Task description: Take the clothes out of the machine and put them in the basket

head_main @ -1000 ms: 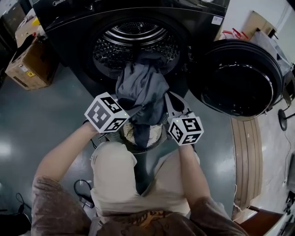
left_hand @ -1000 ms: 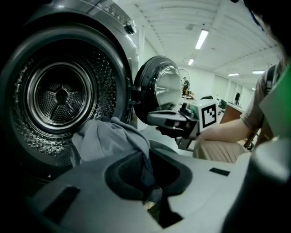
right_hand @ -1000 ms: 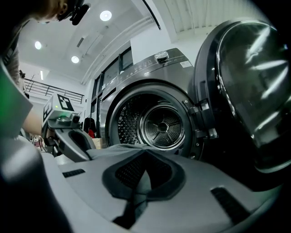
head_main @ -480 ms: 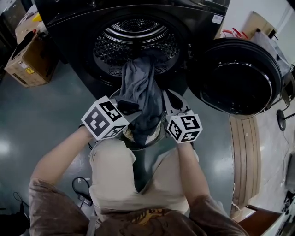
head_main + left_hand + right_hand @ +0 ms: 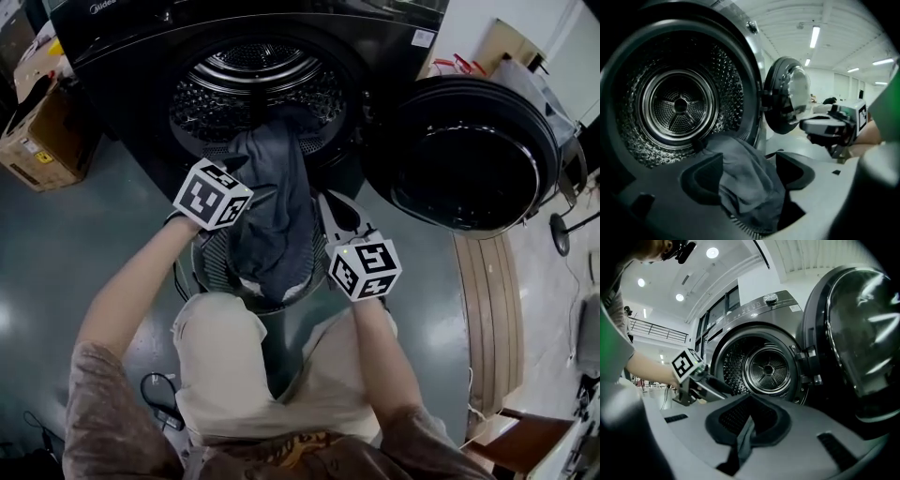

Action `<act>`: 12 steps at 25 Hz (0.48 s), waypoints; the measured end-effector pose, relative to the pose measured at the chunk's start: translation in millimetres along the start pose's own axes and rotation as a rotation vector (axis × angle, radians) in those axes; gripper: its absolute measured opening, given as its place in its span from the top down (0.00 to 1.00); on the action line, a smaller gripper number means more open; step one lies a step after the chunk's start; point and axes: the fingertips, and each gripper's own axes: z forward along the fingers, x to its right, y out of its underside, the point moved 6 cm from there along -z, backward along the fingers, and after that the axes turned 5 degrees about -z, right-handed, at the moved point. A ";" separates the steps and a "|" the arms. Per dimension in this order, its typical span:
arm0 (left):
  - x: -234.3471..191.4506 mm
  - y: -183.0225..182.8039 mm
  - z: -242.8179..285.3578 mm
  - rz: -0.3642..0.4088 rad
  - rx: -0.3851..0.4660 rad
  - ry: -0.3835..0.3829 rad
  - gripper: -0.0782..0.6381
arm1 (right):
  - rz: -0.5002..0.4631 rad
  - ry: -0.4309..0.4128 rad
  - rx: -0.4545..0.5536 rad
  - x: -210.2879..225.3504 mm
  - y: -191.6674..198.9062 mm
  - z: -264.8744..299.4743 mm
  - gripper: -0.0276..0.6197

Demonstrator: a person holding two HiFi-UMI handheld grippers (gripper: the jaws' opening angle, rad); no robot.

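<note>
A grey garment (image 5: pixel 272 216) hangs from the mouth of the dark washing machine (image 5: pixel 248 80) down into the round mesh basket (image 5: pixel 204 267) in front of it. My left gripper (image 5: pixel 255 199) is at the garment's left side near the drum's lip. Its jaws have just been opening and stand wide in the left gripper view (image 5: pixel 749 166), with the garment (image 5: pixel 745 183) lying loose between the pads. My right gripper (image 5: pixel 323 208) is at the garment's right side, and in the right gripper view (image 5: pixel 747 420) it is shut on a dark strip of that garment (image 5: pixel 743 441).
The machine's round door (image 5: pixel 469 155) stands swung open to the right. A cardboard box (image 5: pixel 33 141) sits on the floor at the left, and a wooden board (image 5: pixel 492 309) lies on the right. The person's knees press up against the basket's near side.
The left gripper has moved up toward the drum opening and its jaws have opened off the garment. The garment has sunk lower over the basket. The right gripper has stayed put.
</note>
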 end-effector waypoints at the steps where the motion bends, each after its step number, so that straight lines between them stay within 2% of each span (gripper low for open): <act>1: -10.7 -0.1 11.0 0.007 -0.005 -0.019 0.38 | 0.000 0.003 -0.002 0.6 0.1 -1.0 0.96; 7: -65.5 -13.5 64.0 0.001 -0.019 -0.118 0.35 | -0.002 0.014 -0.003 2.2 -0.3 -3.1 0.96; 12: -94.9 -13.3 95.8 -0.053 -0.068 -0.165 0.33 | -0.009 0.013 -0.010 1.4 1.1 0.9 0.96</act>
